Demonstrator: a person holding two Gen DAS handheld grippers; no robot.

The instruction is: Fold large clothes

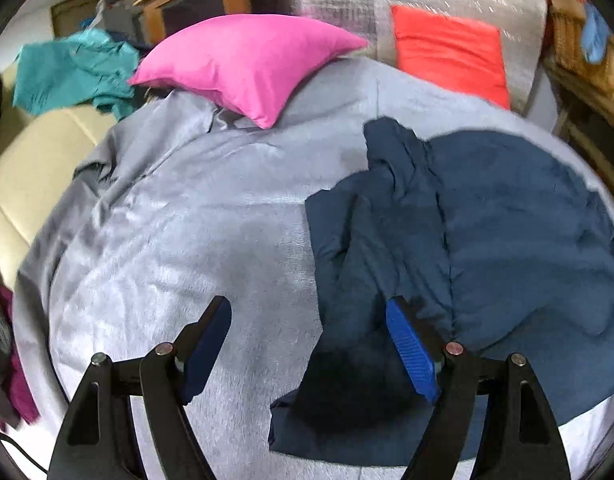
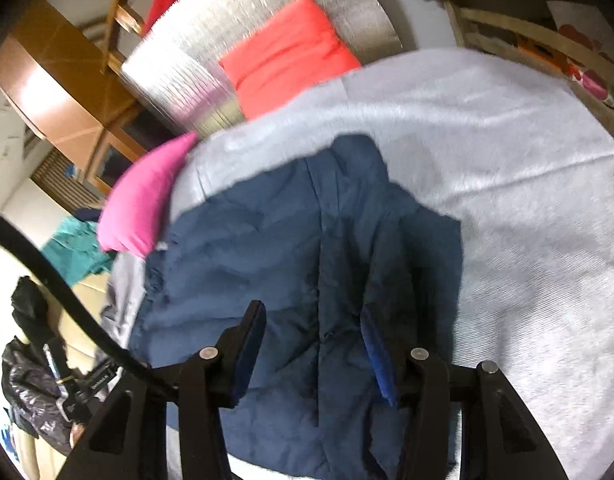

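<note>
Left wrist view: your dark navy blue padded garment (image 1: 487, 240) lies on the pale grey bed cover (image 1: 187, 240), toward the right of the frame. It looks partly folded at most. One side appears turned in over the body and a bunched, rumpled ridge runs up its left part. The near edge lies loose and uneven. I judge the fold as early: sides to square up, then at least one more fold across.

The fabric looks soft and thick with stitched seams; expect it to spring and slump rather than crease flat.

Your left gripper (image 1: 307, 344) hangs with its fingers spread wide, holding nothing. One blue pad (image 1: 407, 356) sits over the garment's left edge, the other over bare cover.

In the right wrist view, your right gripper (image 2: 313, 352) is also spread apart and empty, above the garment's (image 2: 287, 240) middle seam. Whether the pads touch cloth, you cannot tell.

Beyond: a pink pillow (image 1: 243, 64), a coral-red cushion (image 1: 447, 52), and a teal garment (image 1: 75, 72) heaped on the cream surface at left.
</note>
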